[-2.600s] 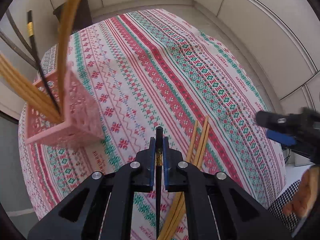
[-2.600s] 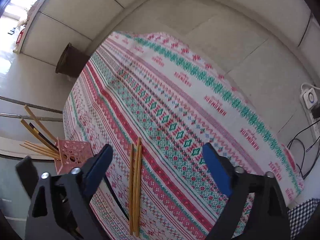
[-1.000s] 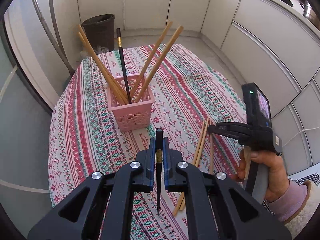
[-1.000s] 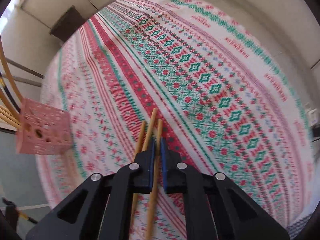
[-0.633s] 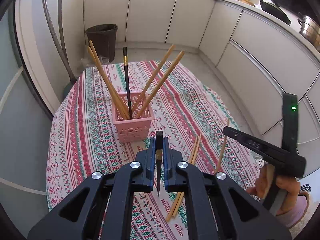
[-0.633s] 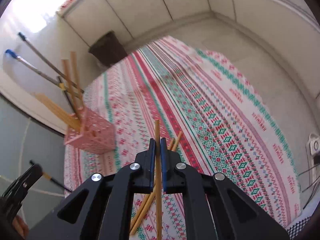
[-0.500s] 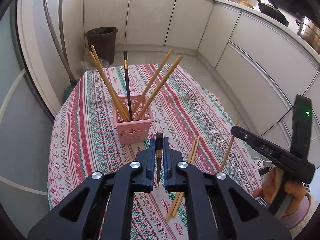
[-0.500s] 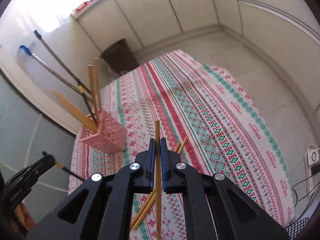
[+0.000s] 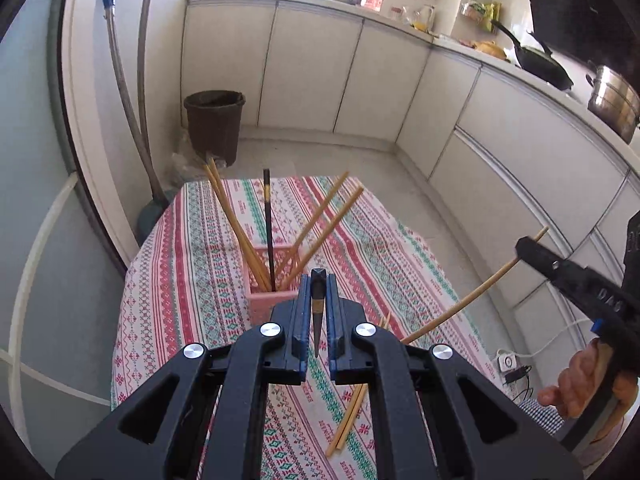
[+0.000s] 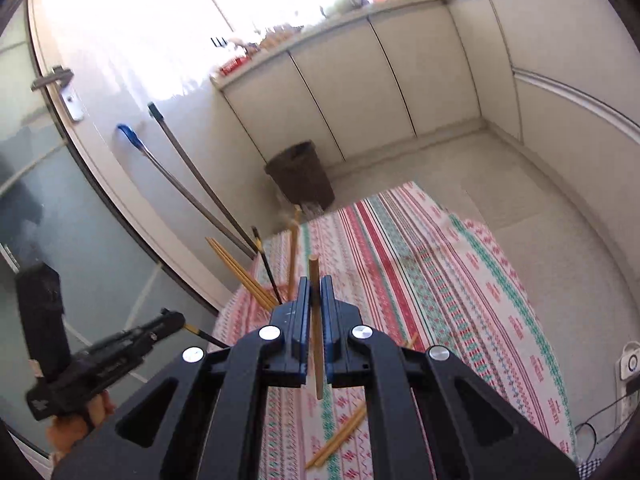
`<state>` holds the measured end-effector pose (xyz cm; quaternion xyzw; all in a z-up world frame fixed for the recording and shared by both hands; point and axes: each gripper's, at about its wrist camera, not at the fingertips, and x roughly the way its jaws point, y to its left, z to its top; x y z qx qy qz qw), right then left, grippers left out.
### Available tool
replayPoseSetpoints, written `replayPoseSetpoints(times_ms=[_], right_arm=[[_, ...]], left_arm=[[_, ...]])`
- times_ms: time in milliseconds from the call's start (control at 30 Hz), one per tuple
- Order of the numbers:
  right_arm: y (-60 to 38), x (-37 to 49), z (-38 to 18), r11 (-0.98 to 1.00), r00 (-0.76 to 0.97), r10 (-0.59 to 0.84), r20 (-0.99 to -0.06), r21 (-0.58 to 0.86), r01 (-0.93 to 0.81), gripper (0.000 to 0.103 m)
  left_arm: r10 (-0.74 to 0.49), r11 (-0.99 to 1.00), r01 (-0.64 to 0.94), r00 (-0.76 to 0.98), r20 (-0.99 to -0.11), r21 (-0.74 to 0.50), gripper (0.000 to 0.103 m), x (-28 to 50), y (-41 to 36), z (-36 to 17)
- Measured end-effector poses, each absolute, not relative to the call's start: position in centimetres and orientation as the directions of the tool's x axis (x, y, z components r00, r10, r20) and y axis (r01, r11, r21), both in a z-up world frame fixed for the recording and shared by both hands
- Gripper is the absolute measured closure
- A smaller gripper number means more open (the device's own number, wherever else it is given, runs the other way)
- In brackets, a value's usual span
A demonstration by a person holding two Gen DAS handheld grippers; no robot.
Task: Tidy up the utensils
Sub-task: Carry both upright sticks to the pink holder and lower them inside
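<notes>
My left gripper [image 9: 317, 280] is shut on a black chopstick [image 9: 317, 312] with a gold band, held high above the table. A pink holder [image 9: 267, 296] below it holds several wooden chopsticks and one black chopstick [image 9: 268, 224]. My right gripper [image 10: 315, 284] is shut on a wooden chopstick [image 10: 316, 344], also raised; it shows at the right of the left wrist view [image 9: 524, 248], with its chopstick [image 9: 476, 296] slanting down. Two wooden chopsticks [image 9: 352, 412] lie on the patterned tablecloth [image 9: 192, 280]; they also show in the right wrist view [image 10: 340, 436].
A dark bin [image 9: 215, 120] stands on the floor beyond the table. Mop handles [image 9: 120, 92] lean on the left wall. White cabinets [image 9: 320, 72] line the back and right. A power strip [image 9: 506, 360] lies on the floor at the right.
Both grippers have risen higher above the table, each keeping its chopstick. The right gripper closed on a wooden chopstick on the cloth and lifted it. The views now tilt up toward the cabinets.
</notes>
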<state>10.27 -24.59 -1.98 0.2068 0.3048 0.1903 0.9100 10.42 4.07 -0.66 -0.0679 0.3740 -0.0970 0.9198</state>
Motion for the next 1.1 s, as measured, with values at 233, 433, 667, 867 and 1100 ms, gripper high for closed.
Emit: replayPoseSetpoints(times_ms=[233,433,667,867,1100], right_arm=[[-25.2,12.5,3.6,0.786,0.798,0.498,-0.340,0.566,-0.249,0.098],[-24.9,15.1,6.0,0.762,0.814,0.506,-0.286,0.590,-0.267,0.098],[-23.4,17.8,5.0,0.758,0.795,0.517,-0.318,0.602,-0.251,0.098],[-22.6,19.6,3.6,0.764,0.784,0.510,-0.355,0.605,-0.224,0.098],[-21.9,19.9,3.3,0.774,0.785,0.500,-0.365,0.596,-0.216,0.098]], left_arm=[[-0.206,0.972,0.096,0.790,-0.578,-0.215,0.097,11.7,5.8,4.2],[-0.163,0.975,0.050,0.828,-0.537,-0.218,0.097,13.9,7.1,6.1],[-0.123,0.974,-0.009,0.819,-0.561,-0.227,0.097,16.7,8.2,4.5],[-0.130,0.969,-0.027,0.792,-0.597,-0.247,0.097,18.1,8.8,2.8],[-0.140,0.963,-0.047,0.756,-0.639,-0.267,0.088,18.7,9.5,1.6]])
